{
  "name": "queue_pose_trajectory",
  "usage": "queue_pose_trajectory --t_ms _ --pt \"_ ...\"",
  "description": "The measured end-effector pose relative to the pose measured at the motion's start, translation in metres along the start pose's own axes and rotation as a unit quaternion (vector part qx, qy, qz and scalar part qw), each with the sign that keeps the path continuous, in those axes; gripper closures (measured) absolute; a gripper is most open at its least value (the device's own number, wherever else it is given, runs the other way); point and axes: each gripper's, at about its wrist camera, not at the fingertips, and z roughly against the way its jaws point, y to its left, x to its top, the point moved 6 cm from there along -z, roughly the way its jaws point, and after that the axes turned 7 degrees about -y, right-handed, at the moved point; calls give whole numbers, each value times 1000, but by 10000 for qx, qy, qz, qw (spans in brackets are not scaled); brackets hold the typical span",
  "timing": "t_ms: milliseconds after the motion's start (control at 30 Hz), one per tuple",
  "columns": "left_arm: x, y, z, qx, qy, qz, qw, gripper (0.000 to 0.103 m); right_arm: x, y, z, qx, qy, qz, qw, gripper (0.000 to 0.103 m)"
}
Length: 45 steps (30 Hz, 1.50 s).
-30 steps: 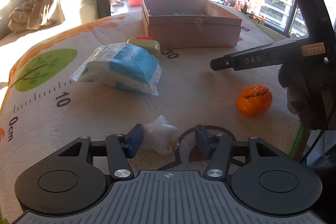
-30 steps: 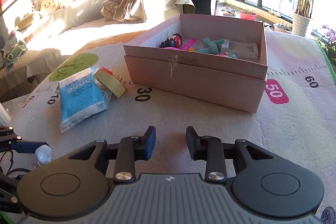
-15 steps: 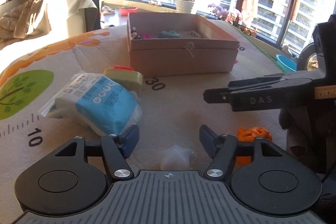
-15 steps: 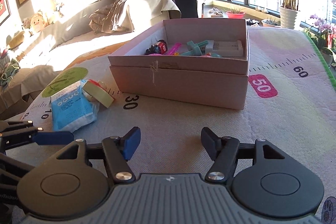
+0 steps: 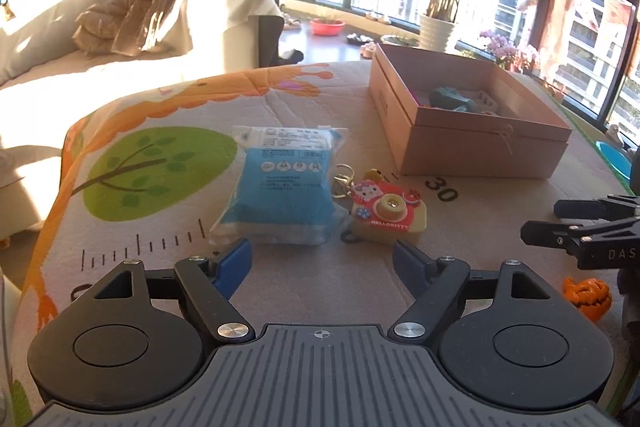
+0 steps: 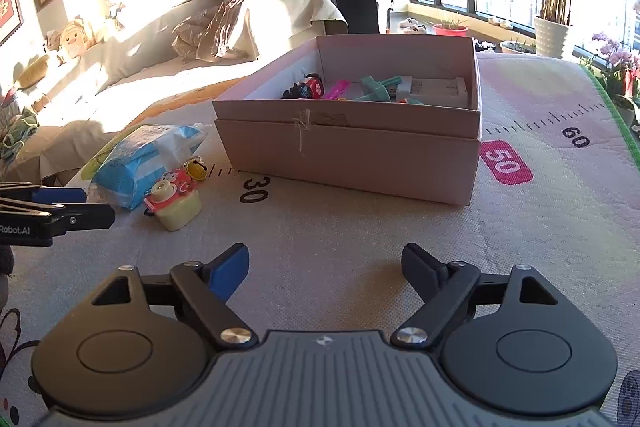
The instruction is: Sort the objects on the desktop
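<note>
**Both grippers free, next item ahead**

Sunlit play mat (image 5: 304, 131) carries the cardboard box (image 6: 360, 147) far right, already holding toys. Blue packet (image 5: 280, 183) and toy camera keychain (image 5: 388, 217) lie just beyond the left gripper (image 5: 322, 261), now swung toward them, the white star gone from its opening, empty jaws. Right gripper (image 6: 324, 267) likewise spreads over bare mat. Orange pumpkin (image 5: 588, 297) waits near right.

On the printed play mat (image 5: 168, 99) lie one blue-and-white plastic packet (image 5: 282, 187) at about eleven o'clock from the left camera, one red-and-cream toy camera keychain (image 5: 390, 217) at one o'clock, one orange pumpkin-shaped toy (image 5: 588, 297) at three o'clock, and one open pink cardboard box (image 6: 352, 151) at twelve o'clock from the right camera; the small toys inside it overlap too much to count
</note>
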Motion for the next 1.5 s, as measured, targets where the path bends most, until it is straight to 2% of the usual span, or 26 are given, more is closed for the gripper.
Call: queue_pose_trajectory --t_ms 167,233,333,433,633,733,767,900,1000,1033,1067,1200,1267,1333,1500 --pt "-21 -31 17 -682 165 -343 9969 15 0 0 1 21 -4 -2 10000 17" --pt "-29 -46 20 -840 228 -507 9949 15 1 0 7 33 12 66 10000 17" --pt "-37 -64 21 -960 306 -703 9924 12 -1 4 27 323 92 212 9992 17" --pt "-38 -76 19 -881 271 -931 9914 11 -11 11 49 510 288 449 9973 17" --pt "-38 -88 15 -923 312 -1022 9900 11 -41 31 74 759 584 904 9913 46" --pt "-39 -90 14 -935 369 -1008 9898 11 -44 32 74 493 485 1232 9900 64" --pt "-40 -90 14 -940 378 -996 9899 11 -42 29 72 388 451 1207 9909 65" --pt "-40 -90 15 -915 356 -919 9909 14 -34 14 62 112 345 990 9944 65" --pt "-39 -89 15 -949 303 -870 9912 34 -32 10 55 24 256 936 9953 65" --pt "-39 -89 15 -974 291 -898 9908 44 -31 10 54 6 227 927 9954 65" --pt "-38 -90 14 -994 283 -932 9903 47 -31 11 52 -5 196 924 9955 65" --pt "-31 -88 6 -894 159 -1094 9898 47 -26 10 44 -76 100 820 9965 64" --pt "-27 -85 -2 -775 126 -1111 9907 53 -23 8 39 -138 51 745 9971 62" --pt "-23 -83 -10 -689 135 -1083 9916 58 -20 5 33 -208 2 681 9975 58" --pt "-21 -74 -17 -499 184 -972 9938 59 -19 5 26 -158 -85 653 9977 42"
